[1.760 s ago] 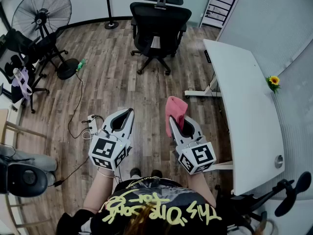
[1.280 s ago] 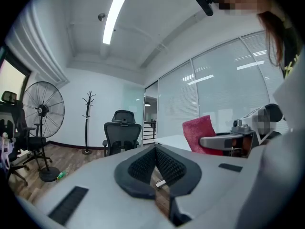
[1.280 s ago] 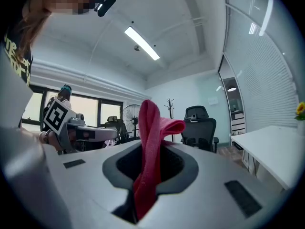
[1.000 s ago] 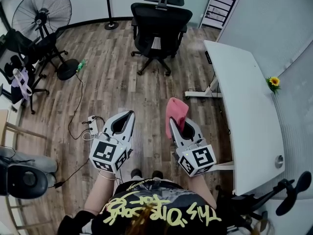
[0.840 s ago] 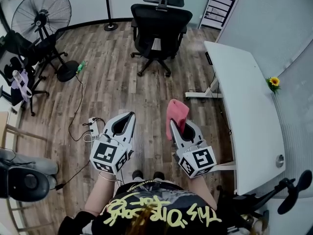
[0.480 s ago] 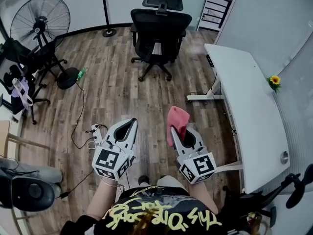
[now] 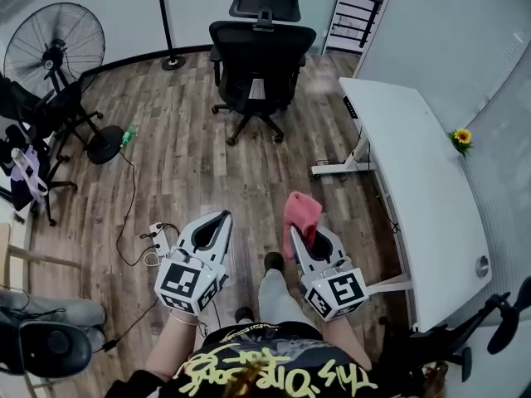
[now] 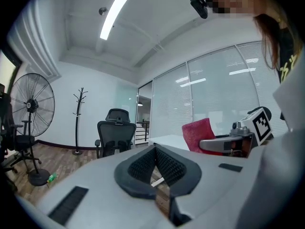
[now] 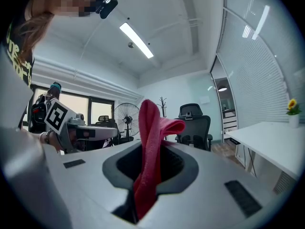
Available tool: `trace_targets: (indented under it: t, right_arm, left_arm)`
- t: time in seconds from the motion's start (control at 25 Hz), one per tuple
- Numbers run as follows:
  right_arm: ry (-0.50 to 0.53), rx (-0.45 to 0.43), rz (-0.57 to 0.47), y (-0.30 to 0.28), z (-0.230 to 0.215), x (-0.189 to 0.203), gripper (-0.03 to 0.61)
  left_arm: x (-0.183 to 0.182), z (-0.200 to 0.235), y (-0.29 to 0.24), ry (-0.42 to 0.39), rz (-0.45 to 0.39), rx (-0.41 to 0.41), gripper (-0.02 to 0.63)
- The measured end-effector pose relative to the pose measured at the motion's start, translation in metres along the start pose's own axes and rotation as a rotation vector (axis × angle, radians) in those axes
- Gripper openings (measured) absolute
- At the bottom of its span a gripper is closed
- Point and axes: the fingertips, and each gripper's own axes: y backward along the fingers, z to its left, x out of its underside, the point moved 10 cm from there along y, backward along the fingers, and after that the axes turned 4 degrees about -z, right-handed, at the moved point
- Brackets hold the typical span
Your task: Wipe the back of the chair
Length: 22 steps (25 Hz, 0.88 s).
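A black office chair [image 7: 259, 56] with a headrest stands on the wood floor, well ahead of both grippers. It also appears far off as the chair [image 8: 116, 135] and the chair [image 9: 194, 128] in the two gripper views. My right gripper [image 7: 295, 235] is shut on a red cloth [image 7: 300, 214], which sticks up out of the jaws as the cloth [image 9: 150, 142]. My left gripper [image 7: 217, 220] is level with it on the left; its pads [image 8: 143, 162] meet at the tips with nothing between them.
A white desk [image 7: 415, 181] runs along the right, with a small sunflower [image 7: 461, 137] beside it. A pedestal fan [image 7: 50, 44] and other chairs stand at the left. A power strip [image 7: 155, 235] with cables lies on the floor. A coat stand [image 7: 166, 23] is at the back wall.
The view has moved forward across the floor, and a leg now shows between the grippers. Both grippers keep the same pose, with the cloth still held in the right one.
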Motion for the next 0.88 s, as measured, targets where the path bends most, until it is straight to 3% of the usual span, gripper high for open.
trace_targets:
  t: [0.88]
  right_arm:
    - [0.027,-0.086,-0.054,-0.187,-0.168,-0.025,0.063]
  left_arm:
    - [-0.031,0.089,-0.213,-0.026,-0.062,-0.066,-0.006]
